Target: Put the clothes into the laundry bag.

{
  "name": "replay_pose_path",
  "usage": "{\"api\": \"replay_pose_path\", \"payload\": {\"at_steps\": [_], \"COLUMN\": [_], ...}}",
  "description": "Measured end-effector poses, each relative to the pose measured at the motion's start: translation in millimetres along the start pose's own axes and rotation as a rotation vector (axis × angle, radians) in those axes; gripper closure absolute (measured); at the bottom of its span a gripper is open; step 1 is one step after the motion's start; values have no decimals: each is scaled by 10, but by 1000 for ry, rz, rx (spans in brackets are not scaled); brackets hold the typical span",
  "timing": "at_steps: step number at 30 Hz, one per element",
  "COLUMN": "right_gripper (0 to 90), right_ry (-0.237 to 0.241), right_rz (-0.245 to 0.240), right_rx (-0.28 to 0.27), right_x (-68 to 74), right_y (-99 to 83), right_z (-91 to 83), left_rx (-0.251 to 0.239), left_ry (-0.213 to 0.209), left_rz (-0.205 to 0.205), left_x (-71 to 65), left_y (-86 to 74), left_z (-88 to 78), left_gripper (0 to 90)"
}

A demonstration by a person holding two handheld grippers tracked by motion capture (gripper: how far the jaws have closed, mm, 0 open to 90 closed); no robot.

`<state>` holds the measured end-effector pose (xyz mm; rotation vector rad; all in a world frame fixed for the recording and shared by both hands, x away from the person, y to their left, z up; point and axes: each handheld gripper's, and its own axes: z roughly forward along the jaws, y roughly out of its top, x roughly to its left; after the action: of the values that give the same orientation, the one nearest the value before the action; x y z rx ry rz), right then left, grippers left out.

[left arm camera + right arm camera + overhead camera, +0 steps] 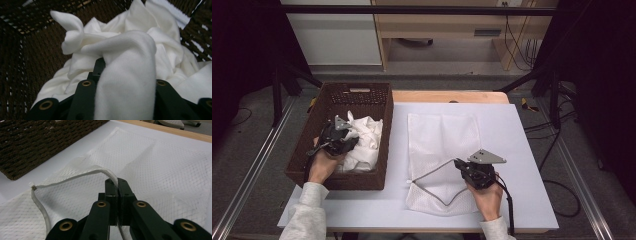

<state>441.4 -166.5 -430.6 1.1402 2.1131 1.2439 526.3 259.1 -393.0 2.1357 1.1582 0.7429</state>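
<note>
White soft cloth (125,75), all bunched up, sits in the dark brown woven basket (377,145) on the left side of the surface (522,150). Left tongs (343,141) are down in the basket & pinch a thick fold of that cloth; the fold fills the gap betw. the two black jaws, seen close in the left gripper view. Rest of the cloth lies piled behind, touching the basket wall.

White see-through mesh bag (439,145) lies flat on the surface, just right of the basket. Right tongs (460,165) are squeezed tight on the bag's white zip edge (75,177) & hold it up off the bag, so the mouth gapes a bit. Zip edge runs from the jaws to the bag's near left corner. Both hands stay low, well apart.
</note>
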Motion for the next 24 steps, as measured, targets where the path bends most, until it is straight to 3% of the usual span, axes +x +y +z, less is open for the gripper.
{"api": "replay_pose_path", "payload": {"at_steps": [3, 5, 7, 12, 13, 14, 15, 16, 17, 21, 24], "right_gripper": [884, 884, 884, 884, 883, 881, 881, 878, 878, 879, 880], "right_ry": [1, 2, 2, 3, 3, 4, 4, 3, 4, 4, 4], "right_rz": [0, -3, -3, -5, -6, -7, -7, -8, -7, -2, -3], "right_rx": [-1, -2, -2, 6, 5, 5, 5, 5, 7, 15, 19], "right_x": [-1, -11, -13, -5, -6, -8, -8, -11, -13, -5, -5], "right_y": [0, -1, -3, -9, -10, -9, -9, -9, -9, -11, -12], "right_z": [0, -3, -3, 9, 11, 9, 9, 7, 7, 16, 25], "left_rx": [-69, -105, -99, 44, 84, 84, 108, 137, 157, 245, 269], "left_ry": [14, -7, -16, -97, -119, -119, -132, -132, -131, -124, -153], "left_rz": [-14, -43, -47, 3, 22, 22, 23, 34, 45, 58, 75], "left_x": [9, 44, 49, 16, -11, -11, -25, -39, -53, -52, -52], "left_y": [-12, -23, -23, -6, -7, -7, -9, -10, -16, -57, -78], "left_z": [-67, -103, -96, 57, 128, 128, 169, 208, 252, 410, 458], "left_gripper": [685, 689, 685, 615, 489, 396, 396, 205, 152, 45, 72]}}
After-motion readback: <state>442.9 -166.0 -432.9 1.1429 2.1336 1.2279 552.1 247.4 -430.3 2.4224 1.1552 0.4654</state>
